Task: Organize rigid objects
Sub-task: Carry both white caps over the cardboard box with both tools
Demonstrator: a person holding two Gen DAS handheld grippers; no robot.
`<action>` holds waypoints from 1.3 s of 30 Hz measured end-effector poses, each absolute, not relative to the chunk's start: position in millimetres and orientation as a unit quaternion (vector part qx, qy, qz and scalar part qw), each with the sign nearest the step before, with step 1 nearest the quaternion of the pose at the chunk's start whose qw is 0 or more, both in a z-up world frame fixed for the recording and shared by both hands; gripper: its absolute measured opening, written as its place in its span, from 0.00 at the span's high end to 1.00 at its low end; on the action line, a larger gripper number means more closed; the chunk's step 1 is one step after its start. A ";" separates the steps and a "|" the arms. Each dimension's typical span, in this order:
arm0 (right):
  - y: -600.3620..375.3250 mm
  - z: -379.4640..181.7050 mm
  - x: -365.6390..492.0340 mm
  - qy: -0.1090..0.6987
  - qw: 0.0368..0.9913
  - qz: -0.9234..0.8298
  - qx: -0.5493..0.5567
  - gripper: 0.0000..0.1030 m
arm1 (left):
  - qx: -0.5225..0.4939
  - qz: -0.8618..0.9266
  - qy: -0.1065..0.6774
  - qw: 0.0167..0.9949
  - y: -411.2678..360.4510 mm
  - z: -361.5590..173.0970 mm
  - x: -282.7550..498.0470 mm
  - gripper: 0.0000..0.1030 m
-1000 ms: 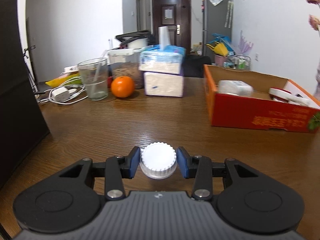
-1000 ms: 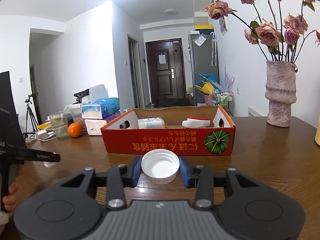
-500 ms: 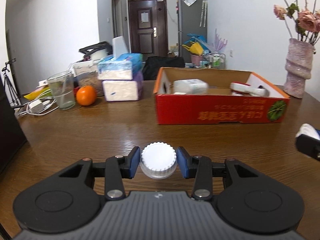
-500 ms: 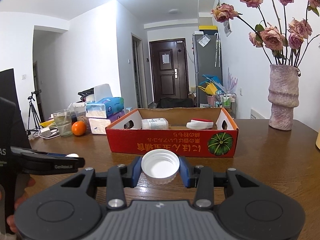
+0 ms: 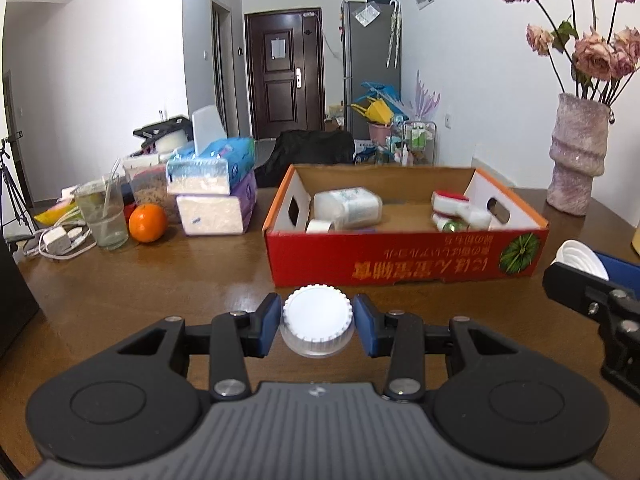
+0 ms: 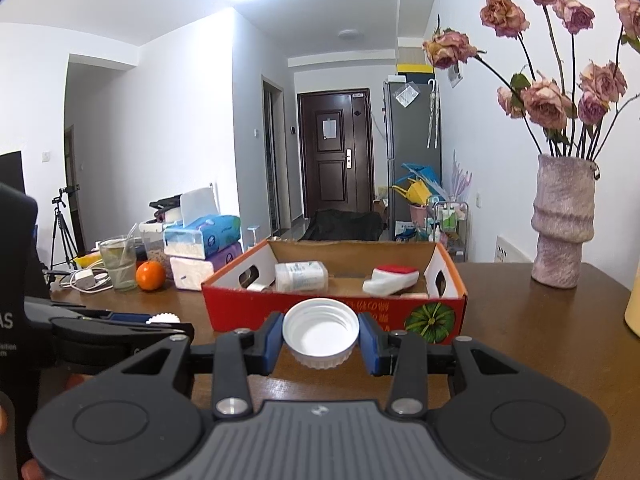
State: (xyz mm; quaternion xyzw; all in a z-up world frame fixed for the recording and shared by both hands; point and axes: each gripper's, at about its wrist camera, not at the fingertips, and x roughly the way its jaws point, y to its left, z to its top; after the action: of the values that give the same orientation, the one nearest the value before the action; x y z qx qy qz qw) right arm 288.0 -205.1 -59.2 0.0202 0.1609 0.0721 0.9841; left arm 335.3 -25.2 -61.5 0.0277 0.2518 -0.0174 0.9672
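Quick count: two white caps, one per hand. The left hand-held gripper point(image 5: 316, 330) is pinching a white ribbed cap point(image 5: 317, 320) closed side up, blue pads tight on both sides, held above the table point(image 5: 160, 292) just short of the red cardboard box point(image 5: 400, 262). The right hand-held gripper point(image 6: 320, 340) is pinching the other white cap point(image 6: 320, 332) open side up, so you see right into it, also a bit in front of the box. In the left view it pokes in at the right edge, level with the box's right corner. One box, open top, with a white bottle point(image 5: 346, 207) lying on its side at the left and a red-and-white thing point(image 5: 450, 200) plus some smaller bits I can't make out at the right; the middle of the box floor is bare. Off to the left: two tissue packs point(image 5: 212, 192) stacked, one orange point(image 5: 147, 223), one glass point(image 5: 102, 216) with a straw, one charger with cable point(image 5: 56, 240). One vase of roses point(image 5: 578, 160) stands near the table's right side, well apart from the box. Bare wood runs between both grippers and the box's front wall, and wide open table sits between the orange and the box.
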 end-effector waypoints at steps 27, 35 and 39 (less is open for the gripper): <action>-224.7 -28.0 371.4 0.138 0.989 0.045 0.024 0.62 | 0.003 0.015 0.212 0.977 -49.4 -28.3 410.0 0.60; -228.8 -22.7 411.6 0.148 0.988 0.036 0.031 0.62 | 0.006 0.027 0.211 0.977 -53.4 -28.5 438.2 0.60; -229.2 -24.1 430.6 0.158 0.986 0.034 0.029 0.62 | 0.009 0.034 0.217 0.976 -54.6 -31.7 454.8 0.60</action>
State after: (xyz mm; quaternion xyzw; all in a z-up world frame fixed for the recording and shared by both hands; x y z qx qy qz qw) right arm 430.6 -229.2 -24.1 0.0294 0.1576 0.0336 0.9865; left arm 454.8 -54.6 -31.7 0.0095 0.2167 0.0335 0.9756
